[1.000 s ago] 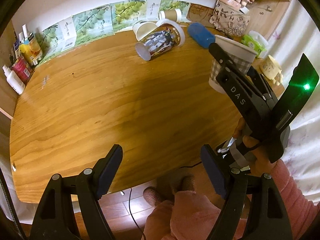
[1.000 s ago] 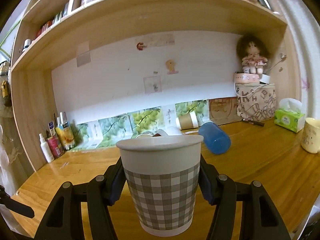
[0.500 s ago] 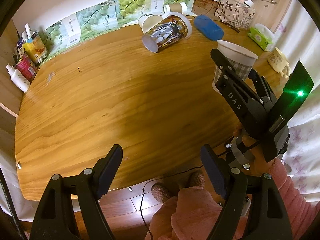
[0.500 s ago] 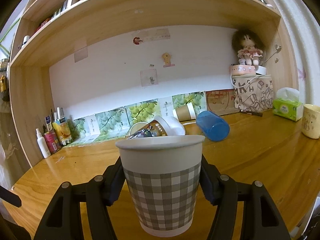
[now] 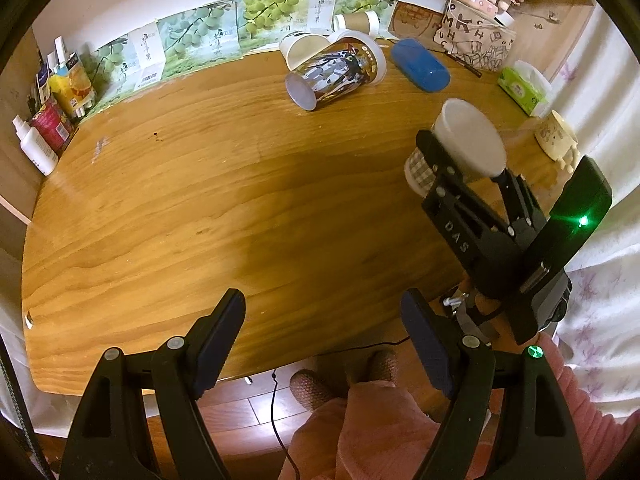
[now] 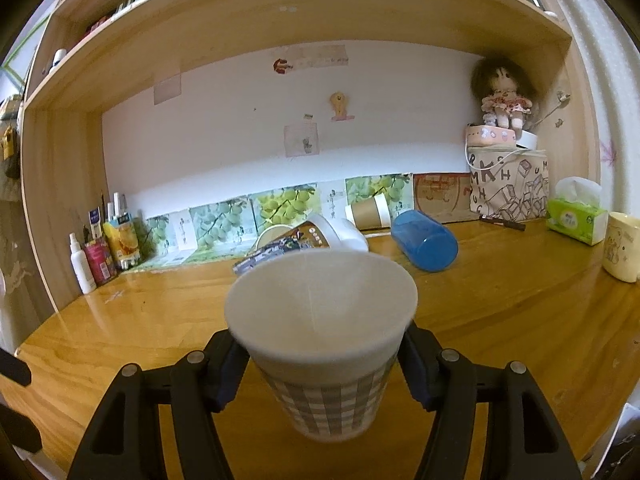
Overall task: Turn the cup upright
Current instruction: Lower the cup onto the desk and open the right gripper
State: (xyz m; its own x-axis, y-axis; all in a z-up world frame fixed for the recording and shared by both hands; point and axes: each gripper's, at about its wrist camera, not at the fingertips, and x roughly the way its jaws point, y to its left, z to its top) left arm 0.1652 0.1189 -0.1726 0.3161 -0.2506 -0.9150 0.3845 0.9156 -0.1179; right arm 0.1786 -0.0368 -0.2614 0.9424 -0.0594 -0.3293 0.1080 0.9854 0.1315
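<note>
The right gripper (image 6: pixel 322 368) has its fingers clamped on the checked paper cup (image 6: pixel 320 344), mouth up, base above the table (image 5: pixel 168 200). Risk: excess squeeze could crush the thin wall; releasing while the base is tilted could topple the cup. The left gripper (image 5: pixel 322 344), left of the cup, stands spread and empty. Beyond the cup lie a printed cup (image 5: pixel 340 70) and a blue cup (image 5: pixel 420 64).

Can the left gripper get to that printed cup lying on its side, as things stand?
Probably yes. The left gripper is open and holds nothing, and only bare table lies between it and the printed cup.
</note>
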